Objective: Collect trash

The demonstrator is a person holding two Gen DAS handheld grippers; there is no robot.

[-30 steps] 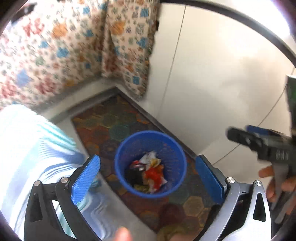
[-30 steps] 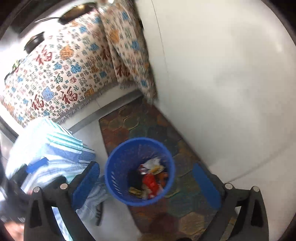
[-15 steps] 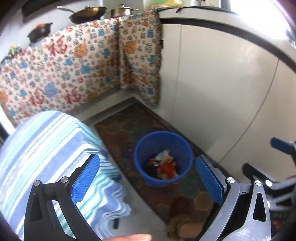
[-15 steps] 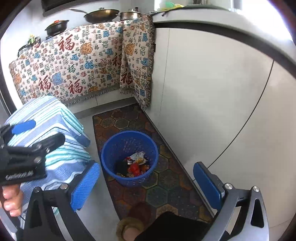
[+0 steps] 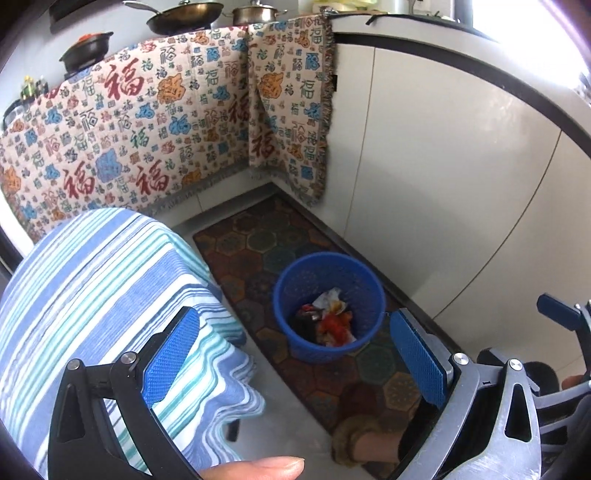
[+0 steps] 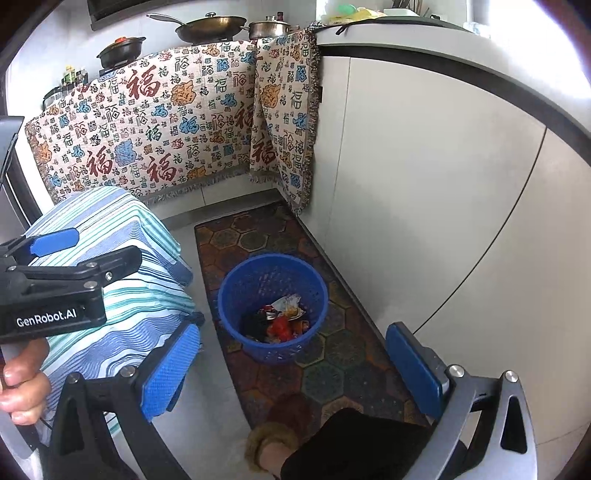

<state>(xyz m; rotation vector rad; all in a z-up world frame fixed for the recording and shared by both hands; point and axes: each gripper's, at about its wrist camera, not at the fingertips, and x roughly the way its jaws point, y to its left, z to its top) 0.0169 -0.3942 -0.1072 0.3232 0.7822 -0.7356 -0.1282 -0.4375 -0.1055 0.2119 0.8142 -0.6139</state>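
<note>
Spreading wide with nothing between its blue pads, the left gripper (image 5: 295,354) hangs above the floor; a fingertip (image 5: 258,467) shows at the bottom edge. The right gripper (image 6: 291,369) is likewise released and empty, and from its camera the left tool appears at the left, held in a hand (image 6: 22,384). Below are a dark trouser leg (image 6: 354,443) and a furry slipper (image 6: 271,441) on a hexagon-patterned mat (image 6: 332,373). A striped cloth (image 5: 92,295) covers something at the left. Farther on, the blue basket (image 6: 236,295) stands on the mat beside white cabinets (image 6: 424,184), with the trash (image 6: 280,319), crumpled wrappers, lying inside it. Beyond hangs a patterned cloth (image 6: 166,129), with pans (image 6: 210,24) above it.
</note>
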